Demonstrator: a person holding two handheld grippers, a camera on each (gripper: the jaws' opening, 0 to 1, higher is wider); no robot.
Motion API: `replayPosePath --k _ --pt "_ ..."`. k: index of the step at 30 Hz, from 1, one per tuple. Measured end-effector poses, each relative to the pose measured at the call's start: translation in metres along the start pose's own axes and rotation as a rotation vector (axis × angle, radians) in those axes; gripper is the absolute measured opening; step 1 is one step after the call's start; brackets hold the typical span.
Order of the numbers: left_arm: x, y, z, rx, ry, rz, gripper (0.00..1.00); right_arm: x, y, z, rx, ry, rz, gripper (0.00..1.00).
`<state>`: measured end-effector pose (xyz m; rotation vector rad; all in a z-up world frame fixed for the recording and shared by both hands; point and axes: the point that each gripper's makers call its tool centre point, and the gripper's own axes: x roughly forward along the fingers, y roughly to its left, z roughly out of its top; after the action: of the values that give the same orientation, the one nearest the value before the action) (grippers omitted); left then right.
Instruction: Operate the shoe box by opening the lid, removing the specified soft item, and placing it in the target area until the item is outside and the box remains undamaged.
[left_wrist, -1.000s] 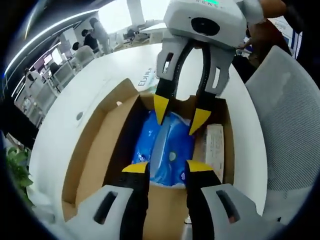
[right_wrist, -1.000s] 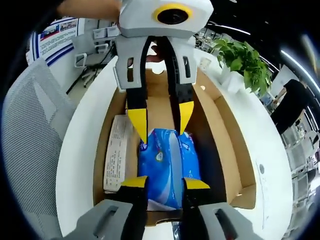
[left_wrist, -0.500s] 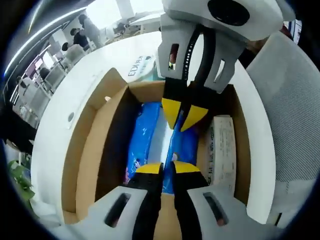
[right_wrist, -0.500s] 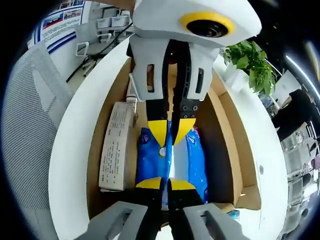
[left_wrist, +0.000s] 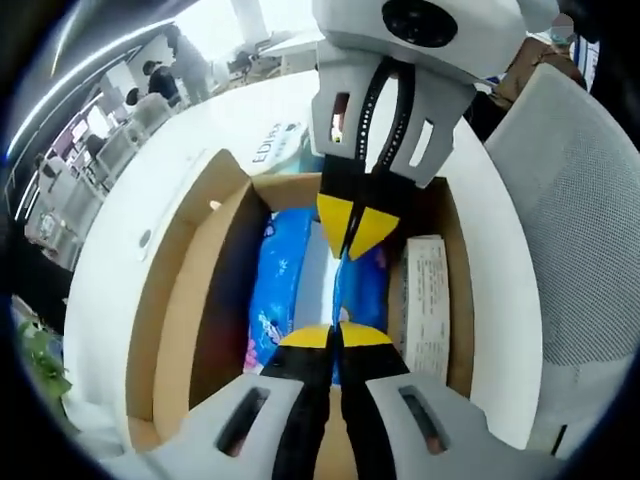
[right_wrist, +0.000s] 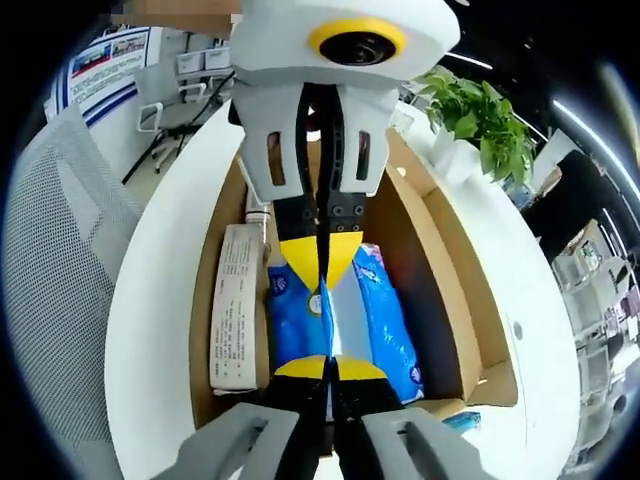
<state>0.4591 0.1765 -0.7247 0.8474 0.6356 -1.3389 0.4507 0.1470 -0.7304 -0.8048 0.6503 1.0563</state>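
Left gripper view: left gripper (left_wrist: 338, 327) and right gripper (left_wrist: 348, 252) pinched narrow on blue soft pack (left_wrist: 282, 275) between fingertips inside shoe box (left_wrist: 170, 300); best lifted level, clear of cardboard walls.

Two opposed close views down into seemingly the same shoe box (left_wrist: 190, 300).

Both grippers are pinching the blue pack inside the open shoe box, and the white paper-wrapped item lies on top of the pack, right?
Not quite. The white paper-wrapped item lies beside the blue pack, against the wall of the shoe box, not on top of it, as the right gripper view shows. The left gripper and right gripper both pinch the pack.
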Motion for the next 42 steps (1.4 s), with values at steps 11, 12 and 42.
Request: replayPosePath --k 11,12,42 --pt "-0.024 0.004 0.01 0.028 -0.014 0.03 0.0 -0.016 -0.007 0.019 0.011 -0.051 -0.04 0.0" --pt "-0.026 0.004 0.011 0.03 -0.014 0.034 0.0 -0.017 -0.007 0.021 0.01 -0.054 -0.042 0.0" --pt "-0.07 0.001 0.027 0.043 -0.017 0.065 0.0 -0.051 -0.006 0.056 -0.029 -0.112 -0.064 0.0"
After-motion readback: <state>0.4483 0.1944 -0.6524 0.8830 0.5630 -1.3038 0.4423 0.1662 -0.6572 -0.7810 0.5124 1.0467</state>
